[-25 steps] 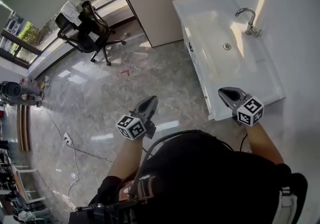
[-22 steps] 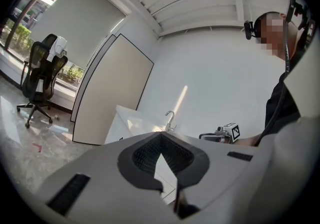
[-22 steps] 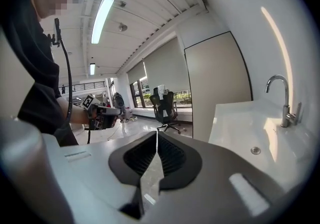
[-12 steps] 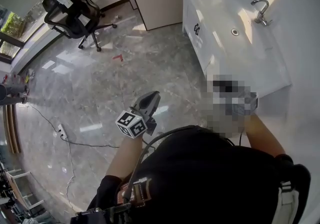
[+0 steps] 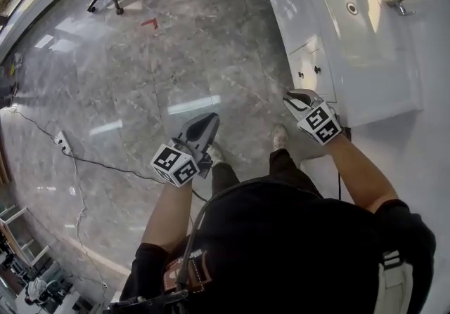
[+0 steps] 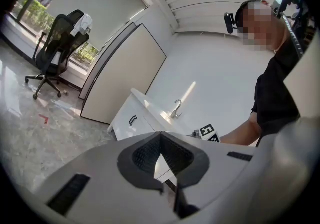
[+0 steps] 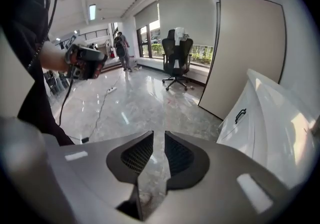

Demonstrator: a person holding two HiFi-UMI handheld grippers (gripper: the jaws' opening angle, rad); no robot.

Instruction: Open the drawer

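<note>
In the head view the left gripper [image 5: 206, 125] hangs over the marble floor [image 5: 140, 60] with its jaws together on nothing. It sits at about 8 o'clock from the right gripper [image 5: 298, 99], whose jaws have just been opening to a narrow slit with only floor showing between them. The drawer [image 5: 310, 60] sits closed in the white vanity [image 5: 387, 88], its small knob [image 5: 318, 69] near, at 1 o'clock from the right tips. That slit looks too narrow for the knob, so the tips could butt it or skid off the glossy front, and a shallow pinch might slip under pull.
</note>
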